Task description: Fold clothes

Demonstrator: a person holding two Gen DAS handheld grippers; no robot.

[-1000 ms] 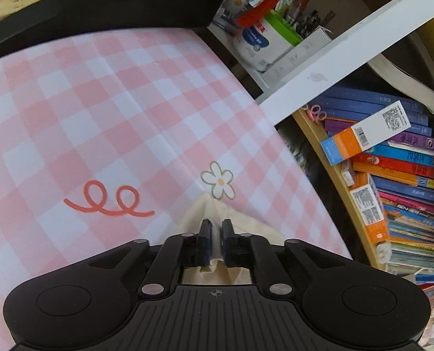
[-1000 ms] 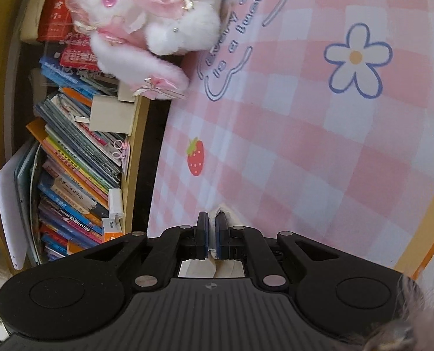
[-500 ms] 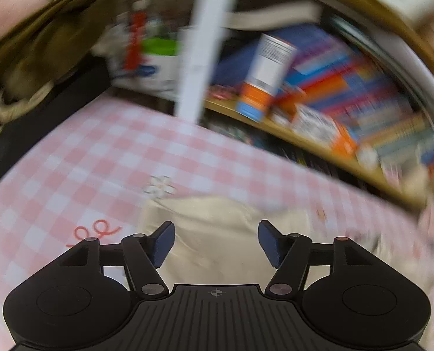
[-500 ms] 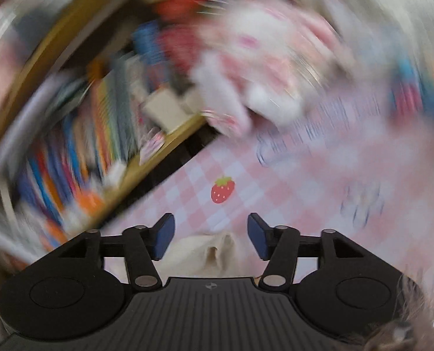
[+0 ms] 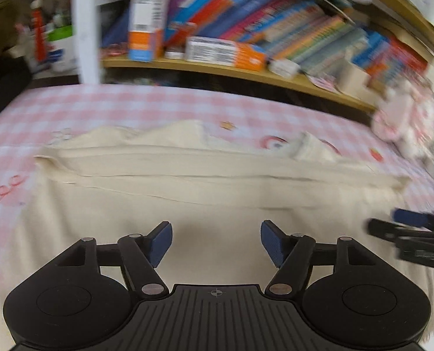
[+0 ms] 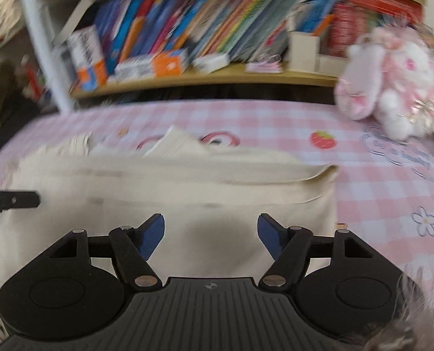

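Two claws are seen spread wide with nothing held between their blue pads: the left claw [image 5: 214,244] and the right claw [image 6: 210,235]. Both are poised over a cream garment [image 5: 217,201], which is laid across the near part of a counter covered by a pink checked cloth [image 6: 392,204]. A folded edge of the garment [image 6: 187,175] is stacked in layers running left to right, and a small rumpled part is raised at its far side. In the left view, the right claw's arm is glimpsed at the right edge, over the garment's right end. Farther off, a strawberry print [image 6: 322,139] is seen on the cloth. At the far right, a pink and white plush toy [image 6: 392,87] is propped. Beyond the counter, a wooden shelf [image 5: 246,71] is filled with leaning books [image 6: 217,29], all blurred.
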